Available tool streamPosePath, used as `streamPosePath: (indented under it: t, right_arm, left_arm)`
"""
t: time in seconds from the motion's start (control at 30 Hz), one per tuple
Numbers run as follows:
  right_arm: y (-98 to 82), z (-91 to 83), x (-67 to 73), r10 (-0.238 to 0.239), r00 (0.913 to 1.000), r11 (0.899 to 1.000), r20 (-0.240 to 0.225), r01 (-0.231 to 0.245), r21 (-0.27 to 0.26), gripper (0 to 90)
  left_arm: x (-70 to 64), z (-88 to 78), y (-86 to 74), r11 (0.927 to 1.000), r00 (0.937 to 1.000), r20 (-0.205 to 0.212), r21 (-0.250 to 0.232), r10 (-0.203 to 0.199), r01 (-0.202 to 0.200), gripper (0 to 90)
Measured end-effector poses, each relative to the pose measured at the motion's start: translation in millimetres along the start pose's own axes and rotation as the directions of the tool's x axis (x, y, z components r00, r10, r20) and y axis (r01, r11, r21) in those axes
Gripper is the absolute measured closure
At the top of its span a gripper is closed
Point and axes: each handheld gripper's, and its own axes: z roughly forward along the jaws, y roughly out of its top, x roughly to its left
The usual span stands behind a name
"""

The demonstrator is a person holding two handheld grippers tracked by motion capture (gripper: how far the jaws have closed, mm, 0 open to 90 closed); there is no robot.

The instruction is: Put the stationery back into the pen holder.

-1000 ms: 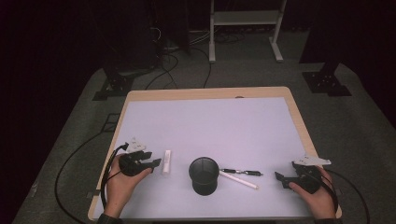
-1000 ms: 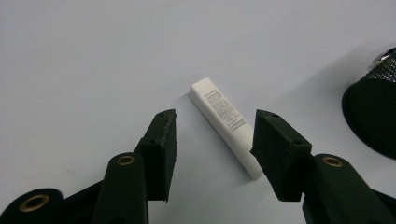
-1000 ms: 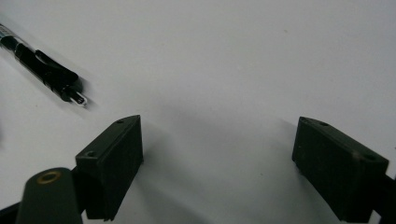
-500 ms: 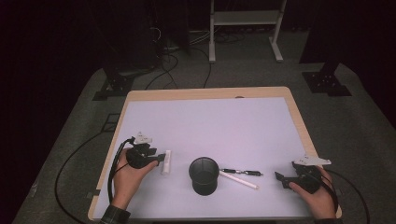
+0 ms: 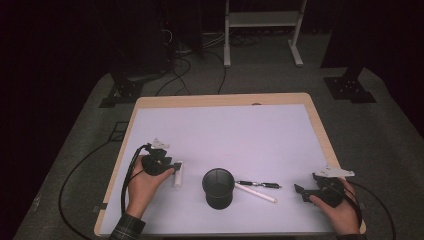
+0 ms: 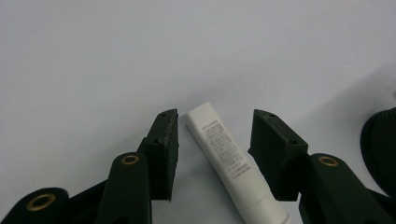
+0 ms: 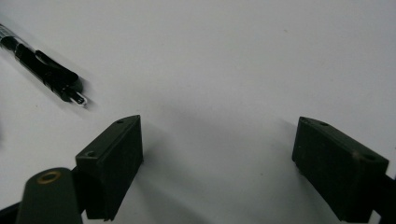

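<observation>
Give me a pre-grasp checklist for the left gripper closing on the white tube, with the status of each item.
1. White tube lies between the jaws of the left gripper: ok.
2. Pads pressing on the tube: not ok; there are gaps on both sides and the jaws are open.
3. Tube centred: not ok; it lies at a slant, its near end closer to the right-hand jaw in the left gripper view.
4. Black mesh cup away from the tube: ok; a stretch of bare table lies between them.
5. Right gripper out of the way: ok; open, at the table's far right side.
6. Black pen and white pen out of the way: ok; they lie beyond the cup.
</observation>
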Motion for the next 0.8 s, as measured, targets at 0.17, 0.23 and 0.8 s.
streamPosePath:
  t: [0.17,0.23,0.8]
  right_arm:
    - [0.0,0.0,-0.1,-0.001,1.0,1.0,0.0,0.001,-0.001,15.3]
    - [0.0,0.1,0.0,0.0,1.0,1.0,0.0,0.0,-0.001,15.3]
    - [0.0,0.1,-0.2,-0.001,1.0,1.0,0.0,0.001,0.0,15.3]
  left_arm:
    - [-1.5,7.8,4.6,0.9998,1.0,-0.006,0.018,-0.003,0.004,51.8]
    - [-1.8,10.5,6.1,0.9997,1.0,-0.007,0.026,-0.005,0.005,51.9]
    - [-3.5,30.1,8.3,0.9957,0.9997,-0.019,0.092,-0.013,0.015,54.1]
